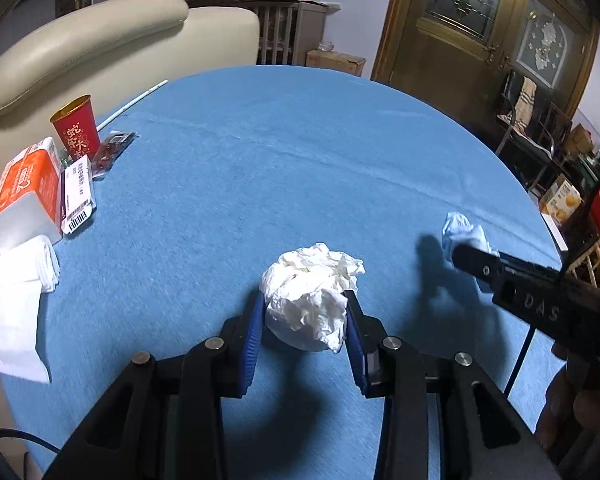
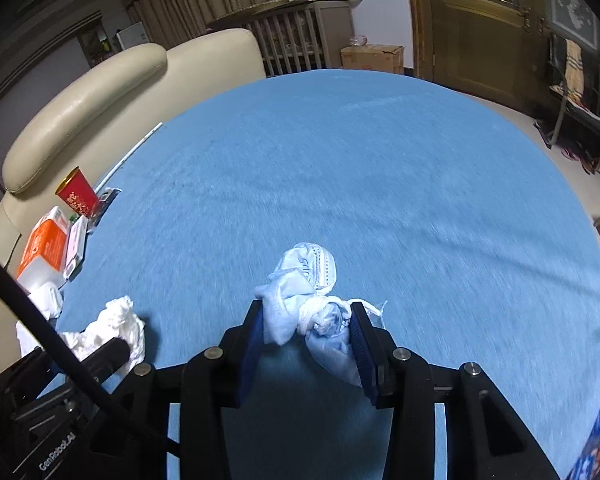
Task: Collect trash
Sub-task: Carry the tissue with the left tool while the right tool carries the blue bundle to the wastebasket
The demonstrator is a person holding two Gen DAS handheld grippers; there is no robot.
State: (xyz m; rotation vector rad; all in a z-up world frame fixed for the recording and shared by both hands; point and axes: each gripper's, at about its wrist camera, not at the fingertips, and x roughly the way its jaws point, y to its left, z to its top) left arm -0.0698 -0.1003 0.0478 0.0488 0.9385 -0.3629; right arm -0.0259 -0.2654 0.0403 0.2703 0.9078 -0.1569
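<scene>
the left hand-held gripper [image 1: 306, 322] grasps a crumpled white tissue [image 1: 312, 296] at 6 o'clock on the blue worktop [image 1: 300, 160]; the right hand-held gripper [image 2: 306, 338] is clamped on a bundled blue mask [image 2: 306, 296]. both should be carried steadily, grips firm, to avoid drops.

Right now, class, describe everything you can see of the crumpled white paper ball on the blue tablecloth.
The crumpled white paper ball is a loose, creased wad of thin tissue-like paper, roughly round with ragged folds sticking out. It sits between the blue pads of the left claw, which is shut on it, over the blue tablecloth.
</scene>
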